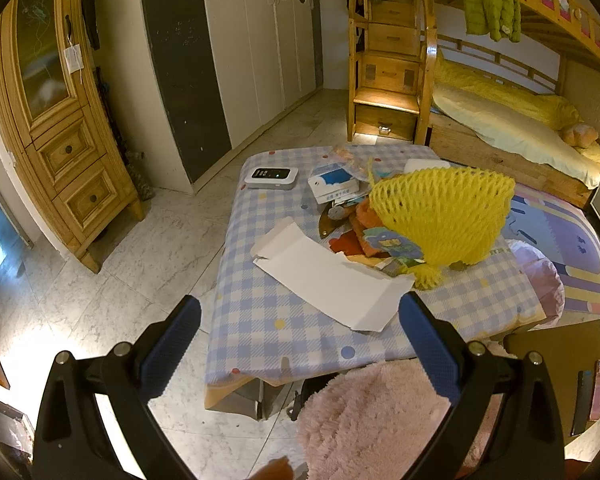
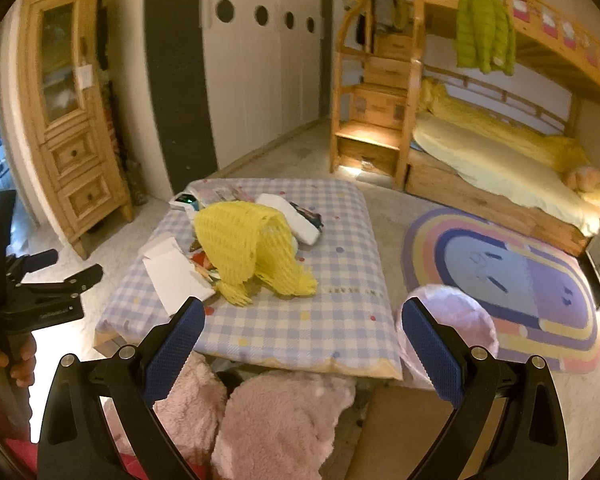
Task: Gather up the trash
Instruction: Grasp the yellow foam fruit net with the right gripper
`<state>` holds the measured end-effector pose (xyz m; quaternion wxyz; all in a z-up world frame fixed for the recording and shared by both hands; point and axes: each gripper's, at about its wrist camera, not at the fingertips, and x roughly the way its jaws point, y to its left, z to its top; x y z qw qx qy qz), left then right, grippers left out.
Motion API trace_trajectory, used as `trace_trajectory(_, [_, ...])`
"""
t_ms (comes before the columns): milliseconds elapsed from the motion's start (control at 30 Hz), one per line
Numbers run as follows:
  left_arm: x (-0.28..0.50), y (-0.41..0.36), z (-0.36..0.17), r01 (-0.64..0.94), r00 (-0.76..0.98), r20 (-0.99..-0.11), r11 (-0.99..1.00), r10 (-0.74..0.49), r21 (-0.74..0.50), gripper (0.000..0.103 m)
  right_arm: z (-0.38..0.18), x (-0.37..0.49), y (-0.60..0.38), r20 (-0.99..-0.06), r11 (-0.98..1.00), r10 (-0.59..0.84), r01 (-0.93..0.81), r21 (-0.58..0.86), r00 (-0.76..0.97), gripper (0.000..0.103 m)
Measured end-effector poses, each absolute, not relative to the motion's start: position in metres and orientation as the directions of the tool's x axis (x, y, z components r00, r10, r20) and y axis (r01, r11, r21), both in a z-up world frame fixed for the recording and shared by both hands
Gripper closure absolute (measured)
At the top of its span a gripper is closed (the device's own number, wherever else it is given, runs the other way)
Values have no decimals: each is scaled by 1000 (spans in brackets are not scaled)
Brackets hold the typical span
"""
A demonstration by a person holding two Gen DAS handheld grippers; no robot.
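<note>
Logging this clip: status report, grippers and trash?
Left gripper open, empty. Right gripper open, empty. Yellow foam net and white paper untouched on table. Nothing in the way.

The left gripper (image 1: 300, 320) hangs above the near edge of a low table (image 1: 260, 320) covered in a blue-and-white checked cloth; its blue-padded fingers (image 1: 172, 352) stand wide apart and hold nothing. On the table lies a flattened white card (image 1: 324, 276), its near end between the fingertips in view. Beyond it sits a heap of coloured wrappers (image 1: 364, 236), with a yellow foam net (image 1: 444, 212) resting on top. A small white device (image 1: 271, 177) lies at the far left corner. Pink fluffy fabric (image 1: 372, 420) shows below.
</note>
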<state>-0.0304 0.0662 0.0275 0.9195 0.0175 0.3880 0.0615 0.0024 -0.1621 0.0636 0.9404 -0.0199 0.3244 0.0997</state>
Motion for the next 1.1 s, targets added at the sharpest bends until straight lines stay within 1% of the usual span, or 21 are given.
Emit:
trace_trajectory(67, [-27,70,23,-101,684,-718,992,124,75,7,59,5,-162,-599,972,207,-234,33,774,6])
trace_trajectory(267, [-18,75,6,-105,678,-725,992,124,72,7,39,29,-157,-591,951,280,-301,65,757,6])
trace_trajectory(400, [-8,81,-7,-109,664,-739,992,119,62,7,25,49,-148,-616,941,285,-336,35,734,6])
trace_trajectory(500, [-2,85,-15,-119,657,-745,992,113,46,7,20,59,-140,-609,930,299,-367,13,735,6])
trace_trajectory(567, [3,88,-21,-109,647,-756,994,96,33,7,15,68,-135,-608,918,325,-397,18,724,10])
trace_trajectory(633, [8,89,-25,-120,638,-762,992,108,40,7,9,78,-130,-623,902,355,-432,31,697,11])
trace_trajectory(700, [11,89,-27,-119,637,-762,992,114,48,7,5,84,-123,-624,893,358,-449,14,694,14])
trace_trajectory(767, [15,88,-28,-111,644,-756,992,113,54,7,3,90,-119,-627,892,351,-453,-3,695,29])
trace_trajectory(867, [21,84,-29,-95,656,-747,994,108,59,7,-2,104,-118,-642,894,349,-449,9,682,29])
trace_trajectory(1000, [28,78,-29,-75,662,-743,995,97,63,7,-2,117,-117,-638,892,362,-451,27,679,28])
trace_trajectory(1100, [33,78,-30,-75,662,-745,996,79,39,7,-3,127,-113,-636,882,386,-470,41,668,28])
